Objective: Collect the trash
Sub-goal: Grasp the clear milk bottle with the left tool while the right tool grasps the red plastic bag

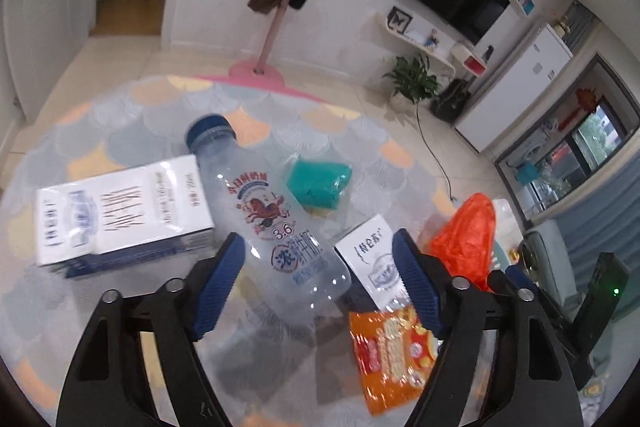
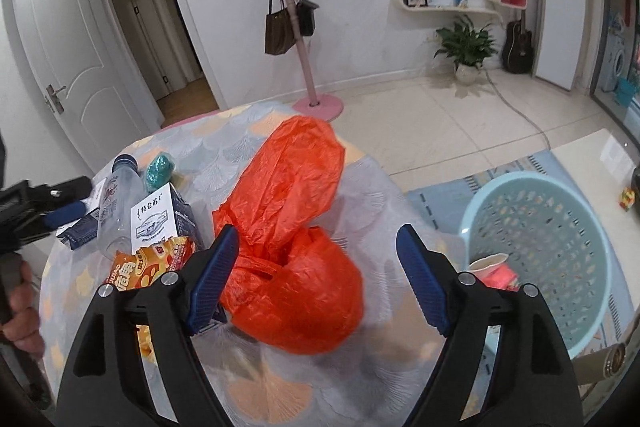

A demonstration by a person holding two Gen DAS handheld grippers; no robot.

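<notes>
On the round table lie an empty clear milk bottle [image 1: 276,227] with a blue cap, a large white milk carton [image 1: 124,211], a small white carton [image 1: 372,255], an orange snack packet [image 1: 392,351], a teal crumpled wrapper [image 1: 320,183] and a crumpled orange plastic bag [image 2: 292,247]. My left gripper [image 1: 320,287] is open, its fingers on either side of the bottle's lower half. My right gripper [image 2: 316,279] is open around the orange bag's near end. The bag also shows in the left wrist view [image 1: 464,239].
A light blue perforated basket [image 2: 540,259] stands on the floor right of the table [image 2: 360,379], holding a paper cup and red scraps. A pink coat stand [image 2: 308,83] with bags is behind the table. A plant [image 2: 466,47] and guitar sit by the far wall.
</notes>
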